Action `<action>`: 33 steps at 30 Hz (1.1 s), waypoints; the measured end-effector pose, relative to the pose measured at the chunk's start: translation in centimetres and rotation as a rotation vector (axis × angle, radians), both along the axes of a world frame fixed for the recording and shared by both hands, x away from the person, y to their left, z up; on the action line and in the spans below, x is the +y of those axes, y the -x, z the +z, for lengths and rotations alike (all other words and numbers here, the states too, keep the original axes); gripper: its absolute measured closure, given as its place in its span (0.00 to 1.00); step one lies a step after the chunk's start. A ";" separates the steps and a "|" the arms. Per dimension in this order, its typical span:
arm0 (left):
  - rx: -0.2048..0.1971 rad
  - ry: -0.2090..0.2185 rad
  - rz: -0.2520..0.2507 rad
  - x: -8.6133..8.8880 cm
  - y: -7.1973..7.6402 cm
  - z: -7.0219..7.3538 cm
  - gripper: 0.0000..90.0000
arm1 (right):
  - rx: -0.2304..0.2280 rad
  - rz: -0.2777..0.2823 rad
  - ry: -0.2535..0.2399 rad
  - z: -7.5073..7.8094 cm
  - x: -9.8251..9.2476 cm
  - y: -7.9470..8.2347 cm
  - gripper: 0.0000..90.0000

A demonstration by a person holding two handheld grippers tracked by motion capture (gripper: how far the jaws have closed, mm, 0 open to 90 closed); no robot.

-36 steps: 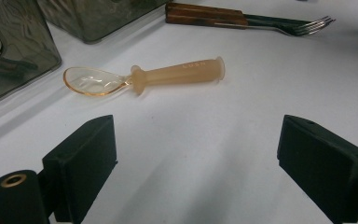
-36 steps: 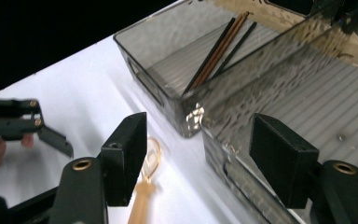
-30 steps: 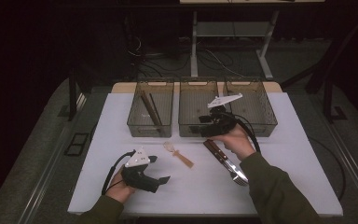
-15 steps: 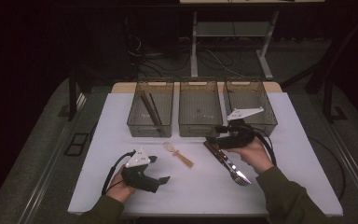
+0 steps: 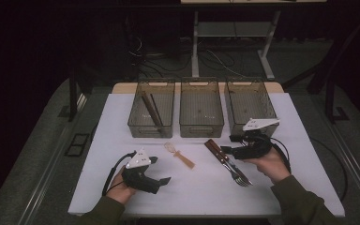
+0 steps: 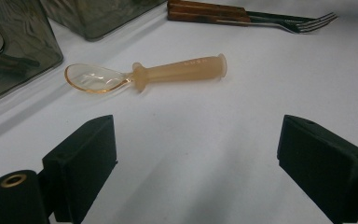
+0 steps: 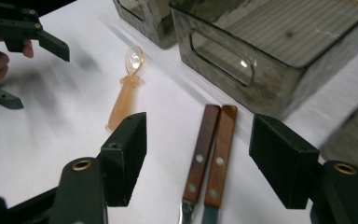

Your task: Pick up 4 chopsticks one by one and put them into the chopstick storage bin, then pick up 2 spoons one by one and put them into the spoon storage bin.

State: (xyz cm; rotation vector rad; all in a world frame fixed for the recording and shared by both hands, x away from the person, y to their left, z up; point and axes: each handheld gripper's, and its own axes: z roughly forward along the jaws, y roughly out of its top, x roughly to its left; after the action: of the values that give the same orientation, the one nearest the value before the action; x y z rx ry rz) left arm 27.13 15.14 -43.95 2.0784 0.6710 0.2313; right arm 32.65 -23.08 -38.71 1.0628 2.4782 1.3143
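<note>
Right gripper [image 7: 198, 158] fingers spread, empty, two wooden-handled utensils [image 7: 209, 154] lying between them.

Your three smoky bins at the back

You see the left bin [image 5: 151, 108] holding chopsticks [image 5: 150, 111], the middle bin [image 5: 201, 108] and right bin [image 5: 250, 104] beside it, all on the white surface [image 5: 309, 154].

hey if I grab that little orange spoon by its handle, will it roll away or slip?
The spoon probably rolls readily: its handle looks round, though the end flange and collar may check that. Its glossy translucent bowl suggests light plastic, likely to skid on the smooth white table if nudged. It looks stiff rather than floppy.
</note>
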 end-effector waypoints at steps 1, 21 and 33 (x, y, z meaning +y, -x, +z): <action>0.000 0.000 0.001 0.0 0.0 0.0 0.11 | 0.005 -0.003 -0.001 0.0 -0.2 0.1 0.41; 0.000 0.002 0.005 0.0 0.1 0.0 0.11 | 0.015 -0.074 0.011 -1.5 -5.9 2.5 0.41; -0.001 0.004 0.007 0.1 0.0 0.1 0.11 | 0.031 -0.144 0.027 -2.4 -9.6 4.2 0.41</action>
State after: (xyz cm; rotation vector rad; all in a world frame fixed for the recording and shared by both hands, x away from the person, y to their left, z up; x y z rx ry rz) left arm 27.08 15.25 -43.90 2.0727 0.6784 0.2347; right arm 28.50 -32.68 -41.11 1.2378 2.3830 1.2291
